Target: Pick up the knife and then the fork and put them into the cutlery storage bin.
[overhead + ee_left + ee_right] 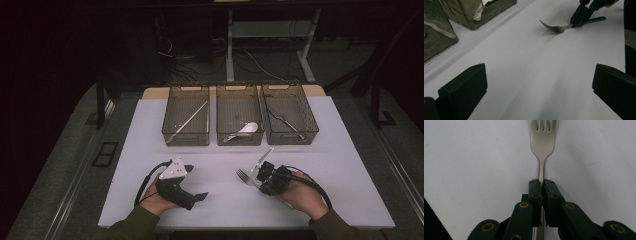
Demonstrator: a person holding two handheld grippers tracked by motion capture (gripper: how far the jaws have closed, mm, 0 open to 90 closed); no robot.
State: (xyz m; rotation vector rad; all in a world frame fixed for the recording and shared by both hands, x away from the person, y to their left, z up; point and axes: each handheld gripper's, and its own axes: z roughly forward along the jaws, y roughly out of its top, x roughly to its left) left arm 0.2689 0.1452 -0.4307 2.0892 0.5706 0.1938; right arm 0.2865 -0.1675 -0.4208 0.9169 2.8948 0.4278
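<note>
A: What does the high view give you that the gripper views don't?

B: The whole white table [320,165] and three wire-mesh bins along its far side. The left bin [185,114] holds a long thin utensil, the middle bin [239,114] a spoon [246,129], and the right bin [289,113] another slim piece of cutlery I can't name.

A: And the right gripper view?

B: The grip itself. The right gripper [541,183] has its two black jaws clamped on the neck of the fork [542,142], just behind the head. The tines point away from the jaws and the handle runs back between them.

A: Where is the fork on the table?

B: Near side, right of centre, in front of the middle bin. In the left gripper view its head touches the white surface, with the handle sticking out behind the right jaws.

A: The left gripper?

B: The left gripper [536,82] sits near left, jaws wide apart with nothing between them, well apart from the fork.

A: Any writing or labels?

B: None that I can read.
</note>
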